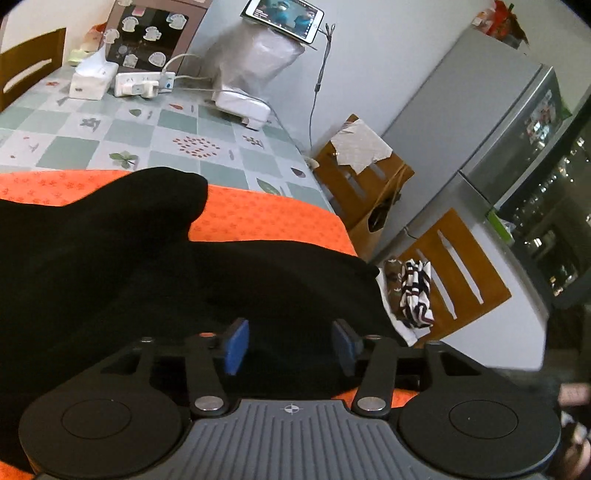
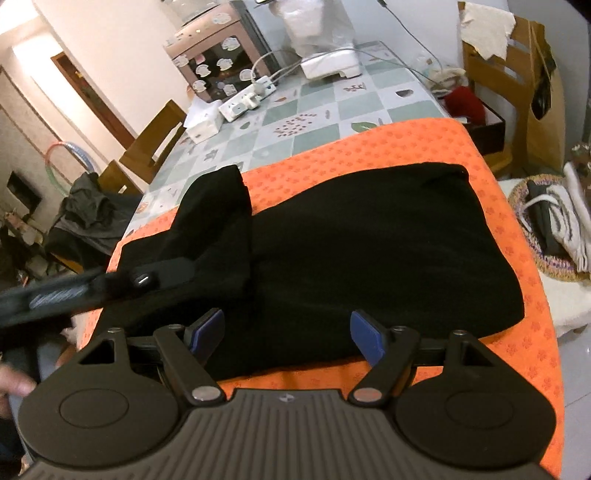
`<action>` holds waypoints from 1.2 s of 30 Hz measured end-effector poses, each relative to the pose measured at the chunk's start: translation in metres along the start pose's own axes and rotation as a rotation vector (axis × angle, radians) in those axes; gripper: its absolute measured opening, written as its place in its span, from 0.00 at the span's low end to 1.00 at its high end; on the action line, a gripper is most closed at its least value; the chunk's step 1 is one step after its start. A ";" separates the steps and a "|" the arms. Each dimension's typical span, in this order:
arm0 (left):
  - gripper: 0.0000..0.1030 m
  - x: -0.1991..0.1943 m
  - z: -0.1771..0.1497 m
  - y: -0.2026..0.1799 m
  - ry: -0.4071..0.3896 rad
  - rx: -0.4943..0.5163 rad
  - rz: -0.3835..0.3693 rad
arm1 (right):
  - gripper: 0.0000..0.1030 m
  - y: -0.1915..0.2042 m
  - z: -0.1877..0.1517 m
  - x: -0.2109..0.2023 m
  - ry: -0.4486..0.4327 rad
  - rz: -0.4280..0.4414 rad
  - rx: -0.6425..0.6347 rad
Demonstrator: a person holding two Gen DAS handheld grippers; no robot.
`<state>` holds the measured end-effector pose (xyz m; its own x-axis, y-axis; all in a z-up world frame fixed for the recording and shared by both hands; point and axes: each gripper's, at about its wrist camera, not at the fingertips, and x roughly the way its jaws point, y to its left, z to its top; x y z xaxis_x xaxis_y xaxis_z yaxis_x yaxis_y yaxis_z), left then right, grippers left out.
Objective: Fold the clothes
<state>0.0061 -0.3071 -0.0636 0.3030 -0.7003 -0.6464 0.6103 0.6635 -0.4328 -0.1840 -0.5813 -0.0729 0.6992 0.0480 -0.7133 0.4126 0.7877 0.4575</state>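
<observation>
No legible text, brand or number anywhere; phone (image 1: 283,17) screen shows picture only, fridge (image 1: 509,122) door stickers too blurred.

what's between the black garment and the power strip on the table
In the right wrist view, a band of orange mat, then bare checked tablecloth, lies between the black garment and the power strip. Nothing else sits there.

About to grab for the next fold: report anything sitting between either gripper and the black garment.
Nothing visible does. The left gripper and right gripper both hang open right over the black garment, which lies on the orange mat. The table clutter sits far beyond it.
</observation>
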 end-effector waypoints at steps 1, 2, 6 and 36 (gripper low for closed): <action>0.57 -0.001 -0.003 -0.001 0.006 0.007 -0.001 | 0.78 -0.002 0.001 0.002 0.000 0.005 0.010; 0.58 -0.003 -0.006 -0.001 0.012 0.014 -0.002 | 0.78 -0.003 0.002 0.006 0.001 0.016 0.027; 0.65 -0.009 -0.018 -0.003 0.035 0.041 -0.005 | 0.78 -0.006 0.009 0.028 0.019 0.096 0.129; 0.76 -0.058 -0.019 0.175 -0.043 -0.287 0.338 | 0.14 0.037 -0.024 0.141 0.103 0.246 0.876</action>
<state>0.0816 -0.1456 -0.1139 0.4845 -0.4377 -0.7574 0.2454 0.8990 -0.3627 -0.0840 -0.5308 -0.1698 0.7881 0.2403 -0.5667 0.5833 0.0025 0.8123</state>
